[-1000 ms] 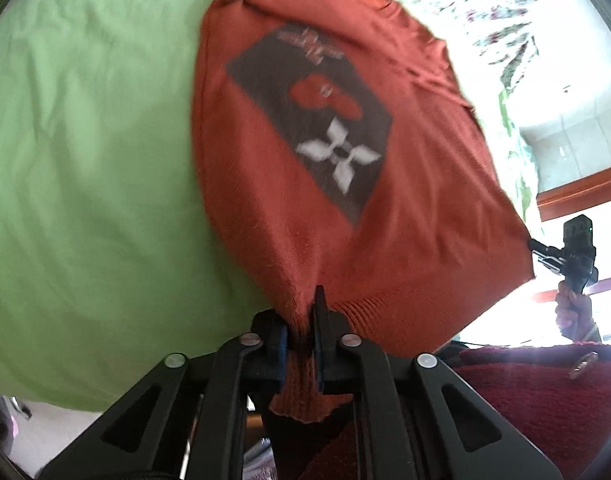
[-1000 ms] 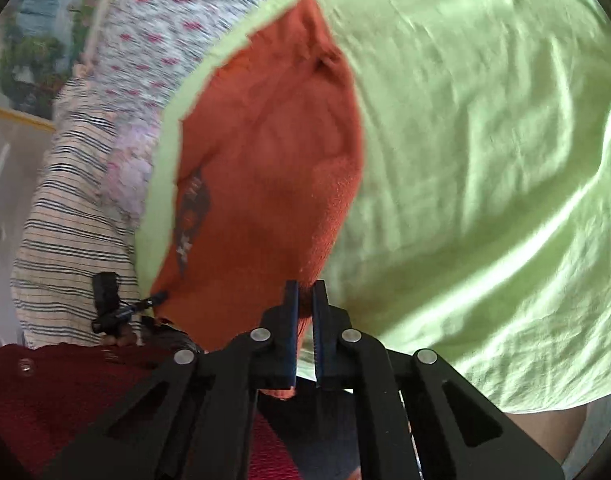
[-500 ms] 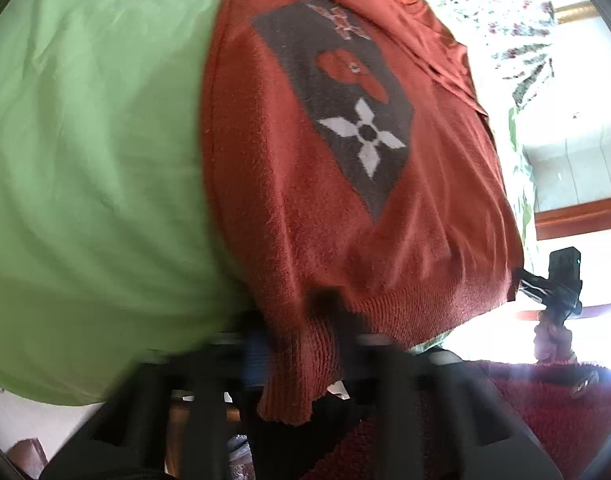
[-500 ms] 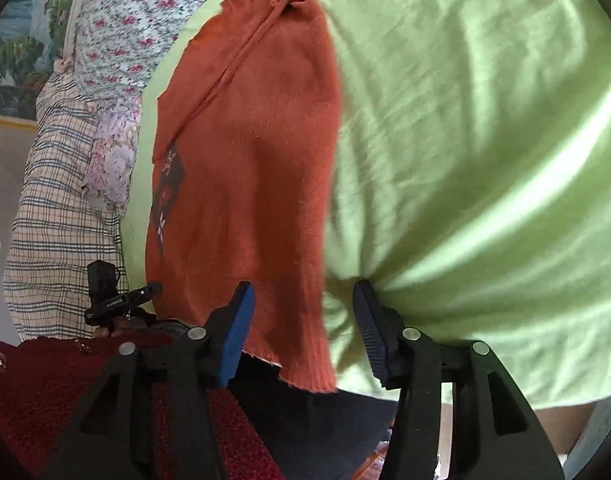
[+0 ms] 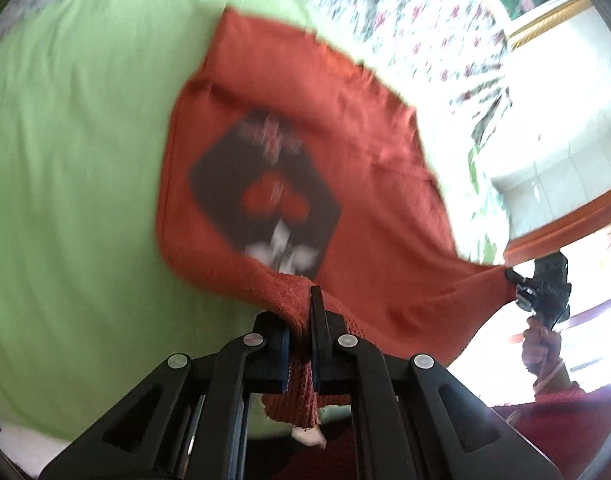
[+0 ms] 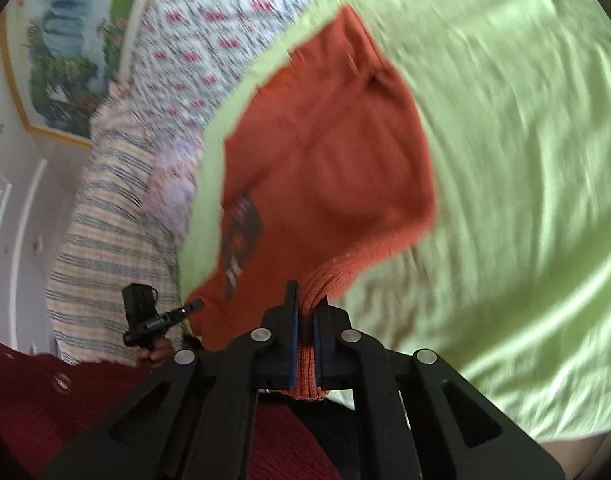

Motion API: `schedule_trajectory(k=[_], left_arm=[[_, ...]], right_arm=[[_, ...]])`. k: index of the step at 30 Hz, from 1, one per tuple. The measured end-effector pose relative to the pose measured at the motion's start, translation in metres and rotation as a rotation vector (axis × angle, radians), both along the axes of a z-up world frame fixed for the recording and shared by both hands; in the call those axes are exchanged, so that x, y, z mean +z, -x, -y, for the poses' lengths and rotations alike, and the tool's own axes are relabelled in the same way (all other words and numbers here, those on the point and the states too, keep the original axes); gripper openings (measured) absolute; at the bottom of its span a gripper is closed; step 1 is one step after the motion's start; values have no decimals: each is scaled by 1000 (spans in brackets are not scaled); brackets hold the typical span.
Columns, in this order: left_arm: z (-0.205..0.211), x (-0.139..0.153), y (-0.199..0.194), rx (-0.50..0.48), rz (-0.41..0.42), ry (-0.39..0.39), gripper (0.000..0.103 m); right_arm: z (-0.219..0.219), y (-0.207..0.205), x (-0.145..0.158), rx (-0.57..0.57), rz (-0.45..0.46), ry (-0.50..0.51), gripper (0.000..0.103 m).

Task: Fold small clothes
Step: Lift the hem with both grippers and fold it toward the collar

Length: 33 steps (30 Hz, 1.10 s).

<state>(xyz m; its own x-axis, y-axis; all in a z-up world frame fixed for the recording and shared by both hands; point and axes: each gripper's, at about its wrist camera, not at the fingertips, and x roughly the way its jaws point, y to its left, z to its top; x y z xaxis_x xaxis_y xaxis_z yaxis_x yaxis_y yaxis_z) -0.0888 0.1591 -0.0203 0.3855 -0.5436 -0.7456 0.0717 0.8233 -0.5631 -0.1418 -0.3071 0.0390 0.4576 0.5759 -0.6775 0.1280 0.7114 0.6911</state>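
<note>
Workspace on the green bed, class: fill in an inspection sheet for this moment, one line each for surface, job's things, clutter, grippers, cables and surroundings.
Surface: green sheet, wrinkled, spread over a bed.
Job's things: one orange sweater with a dark patterned patch on its front, its near hem lifted and the far part lying on the sheet.
Clutter: floral cloth and striped cloth lie beyond the sheet's far edge.
Grippers: left gripper shut on the ribbed hem; right gripper shut on the hem at the other corner.
Cables: nothing seen.
Surroundings: framed landscape picture on a white wall; the person's dark red garment near the cameras. Both views are motion-blurred.
</note>
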Motion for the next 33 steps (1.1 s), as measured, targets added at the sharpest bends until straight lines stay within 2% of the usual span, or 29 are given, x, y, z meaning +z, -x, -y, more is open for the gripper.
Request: schedule_trajectory(k=[6,11,14,17,22,30,33], left_arm=[[-11,37,-70,73,117,24,5],[-14,54,-127,109,189,-8,5],[-14,54,-164,124,199,-28,5],[-10,47,-204,141,188,-49,5],[-12,22,-260,179,133,-38,5],[-17,-33,-316,235,20,-71,7],[-16,-42,-316,237,-16,-54,12]], right_arm=[[10,-60,26,-33,119,28,6],[25,-123,25,-74,152,64,6],[33,-166,20,-96,151,83,6],[41,-209,13,-110,134,110,6],[51,-268,-7,-115,92,143,6],[57,-321,-45,-80,19,185,7],[61,-332,-63,-76,-39,221,10]])
